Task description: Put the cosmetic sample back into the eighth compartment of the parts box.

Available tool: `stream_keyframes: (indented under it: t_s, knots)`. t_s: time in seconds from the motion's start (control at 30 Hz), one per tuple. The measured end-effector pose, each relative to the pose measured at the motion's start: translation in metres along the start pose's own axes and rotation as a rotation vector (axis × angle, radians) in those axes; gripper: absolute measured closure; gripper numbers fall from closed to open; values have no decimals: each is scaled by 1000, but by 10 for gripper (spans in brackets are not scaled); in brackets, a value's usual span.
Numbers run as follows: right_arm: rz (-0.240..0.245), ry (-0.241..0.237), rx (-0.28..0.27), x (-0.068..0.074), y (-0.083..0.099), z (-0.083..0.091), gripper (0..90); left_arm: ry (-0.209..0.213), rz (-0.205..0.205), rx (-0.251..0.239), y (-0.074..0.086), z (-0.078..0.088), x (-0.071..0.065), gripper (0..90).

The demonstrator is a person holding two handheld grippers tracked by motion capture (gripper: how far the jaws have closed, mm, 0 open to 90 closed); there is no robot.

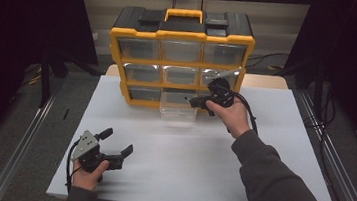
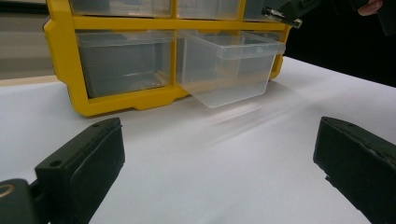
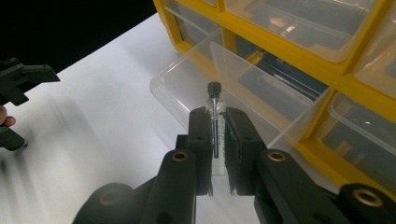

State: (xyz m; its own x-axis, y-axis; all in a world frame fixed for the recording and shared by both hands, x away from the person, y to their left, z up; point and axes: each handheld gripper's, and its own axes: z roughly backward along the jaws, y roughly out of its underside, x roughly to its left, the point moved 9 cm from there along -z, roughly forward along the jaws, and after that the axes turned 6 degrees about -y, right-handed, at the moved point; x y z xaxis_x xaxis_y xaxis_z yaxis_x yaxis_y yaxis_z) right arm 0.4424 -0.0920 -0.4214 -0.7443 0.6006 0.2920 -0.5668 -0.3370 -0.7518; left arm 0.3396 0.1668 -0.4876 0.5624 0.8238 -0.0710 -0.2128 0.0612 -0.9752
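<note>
A yellow and black drawer cabinet point(image 1: 180, 60) stands at the far side of the white table, its bottom middle clear drawer point(image 1: 178, 105) pulled out. In the right gripper view a small glass vial with a black cap point(image 3: 215, 114) is clamped between the jaws of my right gripper point(image 3: 216, 126), held just above the open drawer point(image 3: 224, 88). From above, the right gripper point(image 1: 197, 101) hangs at the drawer's right side. My left gripper point(image 1: 116, 143) rests open near the table's front left, nothing between its fingers point(image 2: 84, 163); its view faces the open drawer point(image 2: 229, 65).
The white table top point(image 1: 186, 151) spreads between the two hands. Metal rails point(image 1: 20, 149) run along both sides of the table. Other clear drawers point(image 1: 139, 48) in the cabinet are pushed in. Cables lie on the floor behind.
</note>
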Motion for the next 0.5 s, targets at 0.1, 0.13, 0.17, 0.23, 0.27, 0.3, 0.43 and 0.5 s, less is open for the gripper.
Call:
stream_keyframes:
  t_s: [0.1,0.13,0.17,0.23,0.27,0.3,0.43,0.5]
  knots:
    - [3,4,1,0,-1,-3,815,0,-6,4,0,0,1,20]
    - [1,5,0,0,-2,-4,815,1,0,0,0,0,0,20]
    - [0,8,4,0,-2,-4,815,1,0,0,0,0,0,20]
    - [-2,12,2,-1,-2,-5,815,1,-4,3,0,0,0,20]
    - [-2,12,3,-2,-3,-5,815,1,-5,3,0,0,1,20]
    - [-3,13,-2,-2,-3,-5,815,1,-5,3,0,0,0,20]
    - [-5,21,-4,-6,-4,-7,815,0,-7,4,0,0,1,20]
    - [-3,23,-8,-7,-5,-7,815,-4,-7,0,0,0,1,20]
